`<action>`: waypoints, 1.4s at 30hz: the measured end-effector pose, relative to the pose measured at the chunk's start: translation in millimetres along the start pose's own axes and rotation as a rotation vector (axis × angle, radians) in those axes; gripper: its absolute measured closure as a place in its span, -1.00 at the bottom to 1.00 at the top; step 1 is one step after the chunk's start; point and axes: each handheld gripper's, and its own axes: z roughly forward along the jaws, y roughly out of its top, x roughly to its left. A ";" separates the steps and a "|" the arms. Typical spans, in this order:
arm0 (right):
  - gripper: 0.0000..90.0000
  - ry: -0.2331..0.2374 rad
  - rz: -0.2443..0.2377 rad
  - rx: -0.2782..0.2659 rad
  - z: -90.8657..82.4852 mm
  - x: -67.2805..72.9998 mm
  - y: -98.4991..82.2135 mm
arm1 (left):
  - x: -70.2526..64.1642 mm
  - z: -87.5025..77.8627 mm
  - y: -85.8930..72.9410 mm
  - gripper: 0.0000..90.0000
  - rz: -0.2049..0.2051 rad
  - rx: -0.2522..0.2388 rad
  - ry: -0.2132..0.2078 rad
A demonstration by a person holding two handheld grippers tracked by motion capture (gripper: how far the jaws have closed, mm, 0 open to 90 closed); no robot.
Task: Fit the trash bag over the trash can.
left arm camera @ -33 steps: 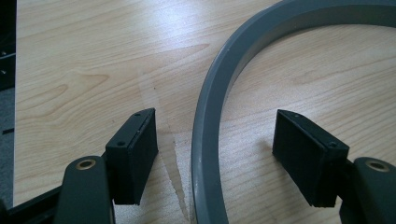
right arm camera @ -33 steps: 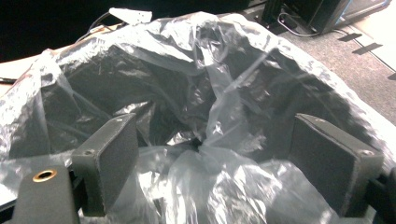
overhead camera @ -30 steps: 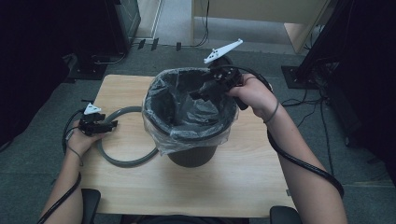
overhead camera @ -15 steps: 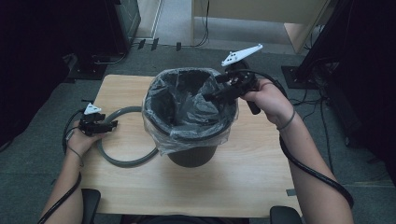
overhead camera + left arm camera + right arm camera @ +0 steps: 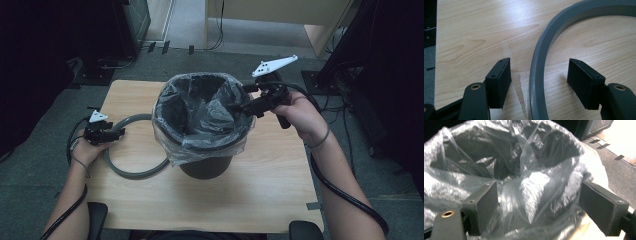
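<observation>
**On the wooden table: a stiff ring and a limp liner**

At the left of the table (image 5: 280, 200), the left gripper (image 5: 116, 133) straddles the grey plastic ring (image 5: 131, 172), which lies flat beside the bin. In the left gripper view the ring's band (image 5: 536, 75) runs between the two pads; the jaws have just been closing, yet a gap remains on each side, so nothing is clamped. The ring looks rigid, light and smooth. It should lift easily by a pinch across its narrow band, though a one-sided hold may let it swing or slip.

In the middle stands the dark bin (image 5: 205, 167), lined with a clear plastic bag (image 5: 200, 112) whose edge drapes over the rim.

At the right, the right gripper (image 5: 239, 107) hovers at the bin's rim, jaws spread wide with crumpled film (image 5: 534, 185) ahead of them. The bag is thin, soft and slippery, likely to tear if tugged; bunched folds near the rim offer the safest hold.
</observation>
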 end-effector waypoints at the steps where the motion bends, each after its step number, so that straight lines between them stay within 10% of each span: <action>1: -0.65 -0.001 0.001 0.000 -1.5 -1.0 -2.4 | 0.0 0.0 0.0 -0.22 0.000 0.000 0.000; 29: -0.65 -0.092 0.084 -0.067 -53.5 -17.4 -54.7 | 0.1 0.0 -0.1 -0.19 -0.005 -0.003 0.005; 42: -0.65 -0.161 0.101 -0.058 -48.0 -25.1 -83.3 | 0.7 -0.4 -0.2 -0.13 -0.010 -0.005 0.009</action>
